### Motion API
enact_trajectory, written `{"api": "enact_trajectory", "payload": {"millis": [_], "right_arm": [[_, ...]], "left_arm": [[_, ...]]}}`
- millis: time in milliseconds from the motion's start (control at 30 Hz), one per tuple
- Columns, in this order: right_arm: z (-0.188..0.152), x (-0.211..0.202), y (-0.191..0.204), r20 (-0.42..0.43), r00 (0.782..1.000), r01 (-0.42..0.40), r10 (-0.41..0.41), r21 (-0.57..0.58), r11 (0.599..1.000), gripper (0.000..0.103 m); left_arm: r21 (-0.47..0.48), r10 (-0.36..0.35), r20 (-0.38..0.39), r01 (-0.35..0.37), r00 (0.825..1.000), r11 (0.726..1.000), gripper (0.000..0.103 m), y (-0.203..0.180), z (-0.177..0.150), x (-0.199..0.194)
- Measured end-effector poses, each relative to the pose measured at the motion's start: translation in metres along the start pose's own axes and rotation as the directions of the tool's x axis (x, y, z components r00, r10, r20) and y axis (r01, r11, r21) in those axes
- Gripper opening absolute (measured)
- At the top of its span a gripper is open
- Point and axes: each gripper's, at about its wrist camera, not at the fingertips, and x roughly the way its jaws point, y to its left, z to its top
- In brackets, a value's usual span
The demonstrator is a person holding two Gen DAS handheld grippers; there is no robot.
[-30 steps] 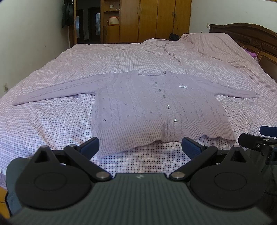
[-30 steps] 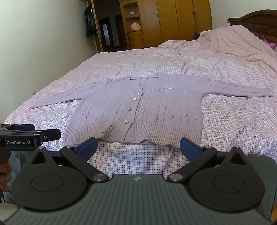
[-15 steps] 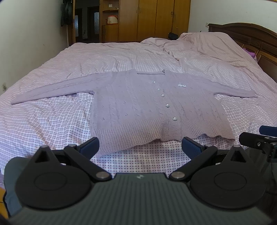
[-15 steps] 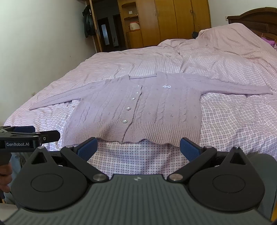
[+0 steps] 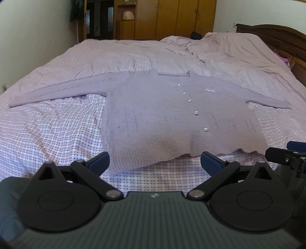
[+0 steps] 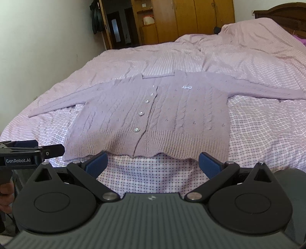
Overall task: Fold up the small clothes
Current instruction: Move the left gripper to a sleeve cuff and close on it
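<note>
A small lilac knitted cardigan lies flat and buttoned on the bed, front up, both sleeves spread out to the sides; it also shows in the right wrist view. My left gripper is open and empty, just short of the cardigan's hem near its left corner. My right gripper is open and empty, just short of the hem's middle. Each gripper shows at the edge of the other's view.
The bed has a lilac checked sheet, rumpled toward the pillow end. A dark wooden headboard stands at the right, a white wall at the left, wooden wardrobes at the back.
Both grippers have moved a little forward toward the cardigan's hem and tilted slightly. The cardigan has not moved. Both stay open.
</note>
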Motion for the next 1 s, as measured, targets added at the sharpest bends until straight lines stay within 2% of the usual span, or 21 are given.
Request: {"api": "enact_trajectory", "payload": {"millis": [200,333,633,767,1000], "right_arm": [[0.016,0.033,0.016,-0.034,0.998,-0.048,0.047,-0.009,0.999,0.103],[0.033,0.052,0.032,-0.029,0.994,-0.105,0.104,-0.036,0.994,0.103],[0.069,0.11,0.082,-0.063,0.986,-0.161,0.157,-0.072,0.984,0.103],[0.081,0.144,0.11,-0.111,0.977,-0.194,0.183,-0.106,0.975,0.103],[0.106,0.208,0.186,-0.179,0.955,-0.267,0.236,-0.175,0.948,0.103]], "left_arm": [[-0.065,0.019,-0.051,-0.022,0.999,0.998,0.103,0.033,0.008,0.026],[-0.1,0.03,-0.053,-0.035,0.998,0.994,0.103,0.058,0.019,0.038],[-0.095,0.08,-0.057,-0.085,0.995,0.992,0.103,0.121,0.04,0.065],[-0.114,0.113,-0.076,-0.121,0.991,0.986,0.103,0.158,0.047,0.079],[-0.127,0.173,-0.115,-0.187,0.978,0.974,0.103,0.228,0.072,0.096]]}}
